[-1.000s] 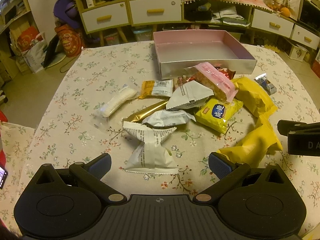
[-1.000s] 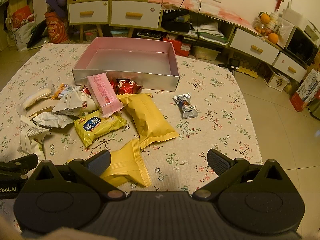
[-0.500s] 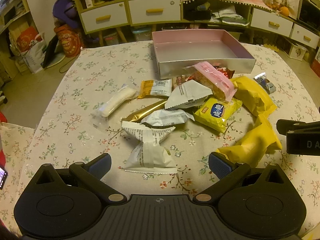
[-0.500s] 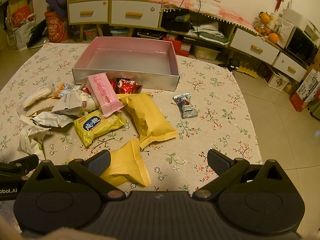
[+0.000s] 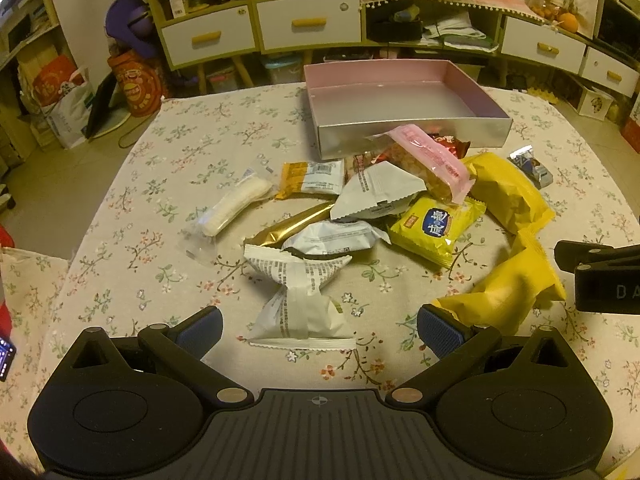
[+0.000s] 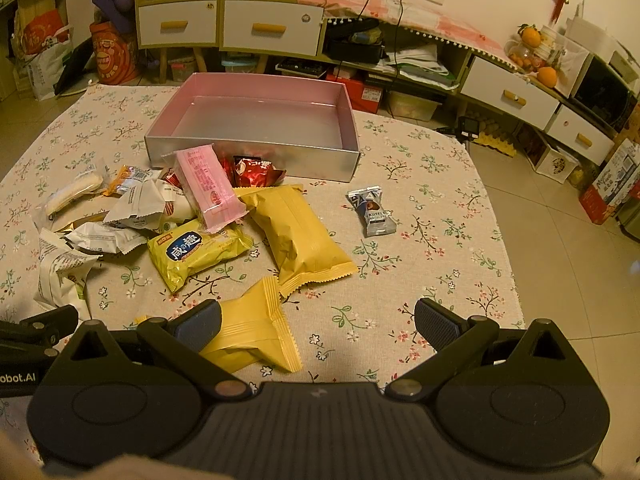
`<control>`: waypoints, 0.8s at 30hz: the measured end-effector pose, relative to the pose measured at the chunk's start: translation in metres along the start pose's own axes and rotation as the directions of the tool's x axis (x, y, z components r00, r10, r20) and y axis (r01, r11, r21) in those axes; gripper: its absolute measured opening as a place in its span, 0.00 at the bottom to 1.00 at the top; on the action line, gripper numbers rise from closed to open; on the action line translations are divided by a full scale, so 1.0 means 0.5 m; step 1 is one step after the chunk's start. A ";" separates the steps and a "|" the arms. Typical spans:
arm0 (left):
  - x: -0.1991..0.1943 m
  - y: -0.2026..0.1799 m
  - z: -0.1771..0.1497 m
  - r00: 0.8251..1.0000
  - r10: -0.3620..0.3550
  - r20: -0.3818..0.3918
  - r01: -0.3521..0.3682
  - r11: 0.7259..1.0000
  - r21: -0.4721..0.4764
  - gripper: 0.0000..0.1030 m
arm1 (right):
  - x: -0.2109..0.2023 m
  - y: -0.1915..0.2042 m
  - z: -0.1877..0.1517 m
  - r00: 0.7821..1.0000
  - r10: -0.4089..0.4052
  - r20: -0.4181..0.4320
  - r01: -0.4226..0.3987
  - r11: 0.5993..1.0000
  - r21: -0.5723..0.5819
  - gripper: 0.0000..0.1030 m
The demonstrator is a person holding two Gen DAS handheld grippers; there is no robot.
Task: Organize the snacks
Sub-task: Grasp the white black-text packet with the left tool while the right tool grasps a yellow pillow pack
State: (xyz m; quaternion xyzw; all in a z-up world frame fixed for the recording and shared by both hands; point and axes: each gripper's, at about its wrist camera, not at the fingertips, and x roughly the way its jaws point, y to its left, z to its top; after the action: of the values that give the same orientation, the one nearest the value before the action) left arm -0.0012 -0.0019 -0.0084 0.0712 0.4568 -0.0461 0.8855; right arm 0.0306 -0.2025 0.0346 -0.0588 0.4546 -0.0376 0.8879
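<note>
A pile of snack packets lies on the floral tablecloth in front of an empty pink box (image 5: 404, 96) (image 6: 260, 116). My left gripper (image 5: 318, 330) is open and empty, hovering over a twisted white packet (image 5: 300, 300). My right gripper (image 6: 318, 326) is open and empty, its left finger over a small yellow packet (image 6: 252, 332) (image 5: 512, 288). Further off lie a large yellow packet (image 6: 296, 232), a yellow-blue packet (image 6: 192, 252), a pink packet (image 6: 208, 188) leaning on the box, a red packet (image 6: 256, 168) and a silver candy (image 6: 372, 212).
A white roll (image 5: 236, 204), a gold stick (image 5: 292, 224) and other white packets (image 5: 376, 192) lie in the left half of the pile. The table edge (image 6: 508, 248) drops to tiled floor on the right. Cabinets with drawers (image 6: 272, 28) stand behind the table.
Both views have shifted very slightly. Both grippers stay open and nothing on the table has moved.
</note>
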 end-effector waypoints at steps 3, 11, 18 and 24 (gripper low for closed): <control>0.002 0.000 0.001 1.000 -0.002 0.008 0.002 1.000 0.009 1.00 | 0.000 -0.001 -0.001 1.000 0.004 0.004 -0.004 1.000 -0.004 1.00; 0.010 0.013 0.006 0.990 -0.116 0.081 0.108 0.989 0.097 1.00 | 0.011 -0.003 0.003 0.996 0.085 0.014 -0.084 0.995 -0.056 1.00; 0.048 0.034 0.025 0.974 -0.213 0.074 0.197 0.964 0.180 0.99 | 0.031 -0.025 0.017 0.973 0.228 -0.034 -0.229 0.973 -0.036 0.98; 0.074 0.052 0.040 0.974 -0.224 0.042 0.208 0.946 0.247 0.97 | 0.047 -0.037 0.013 0.969 0.230 -0.088 -0.236 0.969 -0.066 0.96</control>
State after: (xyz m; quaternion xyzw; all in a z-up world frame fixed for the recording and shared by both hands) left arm 0.0401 0.0197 -0.0247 0.1261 0.4219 -0.2004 0.8752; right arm 0.0494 -0.2230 0.0222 -0.0370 0.4947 0.0820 0.8644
